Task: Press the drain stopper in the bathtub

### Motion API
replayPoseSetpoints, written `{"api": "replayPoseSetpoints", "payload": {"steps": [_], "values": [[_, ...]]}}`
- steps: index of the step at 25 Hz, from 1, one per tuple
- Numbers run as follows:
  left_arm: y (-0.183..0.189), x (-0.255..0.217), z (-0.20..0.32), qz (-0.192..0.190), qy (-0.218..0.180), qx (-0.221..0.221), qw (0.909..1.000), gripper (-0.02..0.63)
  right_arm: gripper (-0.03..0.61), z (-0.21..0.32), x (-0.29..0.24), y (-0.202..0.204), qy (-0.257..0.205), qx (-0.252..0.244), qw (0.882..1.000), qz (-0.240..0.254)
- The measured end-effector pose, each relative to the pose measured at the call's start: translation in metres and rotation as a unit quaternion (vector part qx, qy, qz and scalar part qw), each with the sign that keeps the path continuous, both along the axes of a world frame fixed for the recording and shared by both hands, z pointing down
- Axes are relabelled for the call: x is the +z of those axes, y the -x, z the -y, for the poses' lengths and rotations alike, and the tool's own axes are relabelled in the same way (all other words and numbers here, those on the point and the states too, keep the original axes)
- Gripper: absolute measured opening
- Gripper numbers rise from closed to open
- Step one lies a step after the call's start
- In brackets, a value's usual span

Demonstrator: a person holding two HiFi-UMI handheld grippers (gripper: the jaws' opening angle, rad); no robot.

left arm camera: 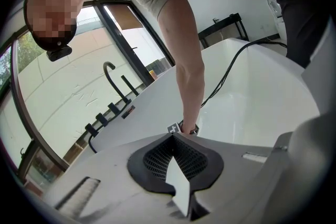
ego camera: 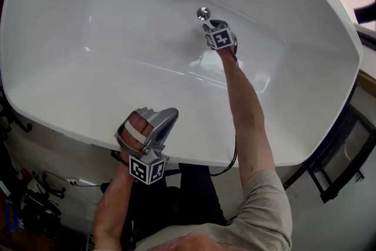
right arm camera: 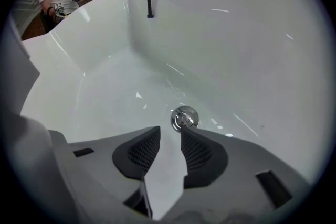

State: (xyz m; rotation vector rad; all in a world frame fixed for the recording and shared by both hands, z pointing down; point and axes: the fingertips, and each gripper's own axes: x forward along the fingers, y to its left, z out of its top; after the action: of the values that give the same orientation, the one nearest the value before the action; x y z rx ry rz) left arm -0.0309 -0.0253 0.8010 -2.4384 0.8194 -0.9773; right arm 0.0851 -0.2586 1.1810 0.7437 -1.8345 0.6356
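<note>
Nearest, the left gripper point(ego camera: 169, 116) rests on the white bathtub's point(ego camera: 64, 124) near rim, jaws shut and empty, seemingly parked as a brace. Farther in, an outstretched arm lowers the right gripper point(ego camera: 210, 25) to the tub floor. Its jaws are partly apart and hold nothing. One tip meets the chrome drain stopper point(ego camera: 203, 13), apparently to press it.

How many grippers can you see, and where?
2. The right gripper is down in the bathtub, jaws apart beside the drain stopper; the left gripper is at the tub's near rim, jaws together.
</note>
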Motion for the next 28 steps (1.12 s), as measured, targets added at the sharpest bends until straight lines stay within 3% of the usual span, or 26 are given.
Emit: {"api": "replayPoseSetpoints", "payload": {"steps": [1,3,12,21,28], "values": [[-0.001,-0.001,0.000,0.000,-0.002,0.000,1.0000,0.000,0.123,0.010,0.001,0.003,-0.012,0.004,1.000,0.004],[-0.001,-0.003,0.000,0.000,-0.004,-0.001,1.0000,0.000,0.054,0.025,0.004,0.008,-0.031,0.017,0.999,0.010],[0.000,-0.006,-0.003,0.000,-0.005,-0.001,1.0000,0.000,0.054,0.044,0.043,0.019,-0.031,0.022,0.999,-0.016],[0.001,-0.008,-0.002,0.000,-0.009,-0.008,0.9999,0.000,0.049,0.042,0.058,0.025,0.000,-0.005,0.999,-0.048],[-0.001,-0.010,-0.002,-0.001,-0.017,0.002,0.9998,0.000,0.052,0.047,0.055,0.012,0.005,0.021,0.998,-0.058]]}}
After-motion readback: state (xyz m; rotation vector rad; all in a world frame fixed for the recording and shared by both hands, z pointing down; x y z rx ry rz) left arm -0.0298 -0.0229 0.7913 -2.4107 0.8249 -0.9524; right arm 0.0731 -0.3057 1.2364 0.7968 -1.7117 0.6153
